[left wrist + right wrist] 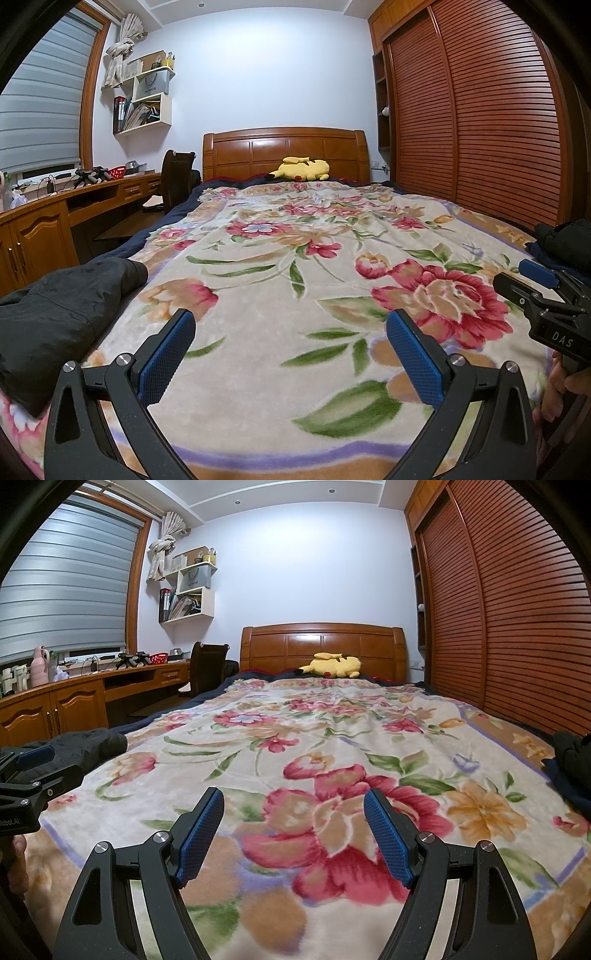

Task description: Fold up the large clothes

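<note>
Left gripper (291,325) and right gripper (294,805) both spread wide, empty, over floral blanket (280,266). Black garment (62,306) bunched at blanket's left edge; dark clothes (570,760) at right edge. Yellow plush (301,170) beyond blanket's far end.

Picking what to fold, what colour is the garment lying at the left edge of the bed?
Black garment, clearest in the left wrist view.
</note>
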The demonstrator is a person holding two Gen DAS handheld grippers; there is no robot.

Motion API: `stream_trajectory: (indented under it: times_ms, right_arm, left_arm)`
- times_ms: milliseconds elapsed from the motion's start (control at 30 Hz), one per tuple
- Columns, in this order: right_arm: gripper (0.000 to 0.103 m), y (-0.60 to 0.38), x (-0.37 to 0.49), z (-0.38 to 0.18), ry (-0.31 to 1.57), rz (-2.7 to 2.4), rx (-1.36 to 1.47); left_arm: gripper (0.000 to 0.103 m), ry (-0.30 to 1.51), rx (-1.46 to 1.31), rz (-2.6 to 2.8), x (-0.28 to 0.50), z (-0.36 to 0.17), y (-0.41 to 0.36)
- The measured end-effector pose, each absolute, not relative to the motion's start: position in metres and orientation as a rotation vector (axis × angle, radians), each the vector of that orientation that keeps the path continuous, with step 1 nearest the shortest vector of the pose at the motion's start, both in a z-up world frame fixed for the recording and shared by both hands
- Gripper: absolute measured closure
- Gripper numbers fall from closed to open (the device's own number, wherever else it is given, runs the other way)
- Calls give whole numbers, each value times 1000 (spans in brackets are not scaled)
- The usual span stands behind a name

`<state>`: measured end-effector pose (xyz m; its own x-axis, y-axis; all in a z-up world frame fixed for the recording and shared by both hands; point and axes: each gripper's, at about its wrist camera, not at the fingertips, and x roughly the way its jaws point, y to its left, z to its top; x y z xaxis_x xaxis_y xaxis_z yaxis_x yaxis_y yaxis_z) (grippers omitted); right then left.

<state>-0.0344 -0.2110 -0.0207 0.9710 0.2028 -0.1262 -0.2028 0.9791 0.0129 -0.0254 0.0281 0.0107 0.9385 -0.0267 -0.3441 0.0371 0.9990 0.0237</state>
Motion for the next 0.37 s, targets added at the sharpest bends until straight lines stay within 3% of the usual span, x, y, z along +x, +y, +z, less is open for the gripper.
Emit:
stream_trajectory:
  times_ms: [367]
  right_arm:
    - [23,-212,-34,-21,127,205,1]
  left_arm:
    - [0,350,30,-31,-25,10,28]
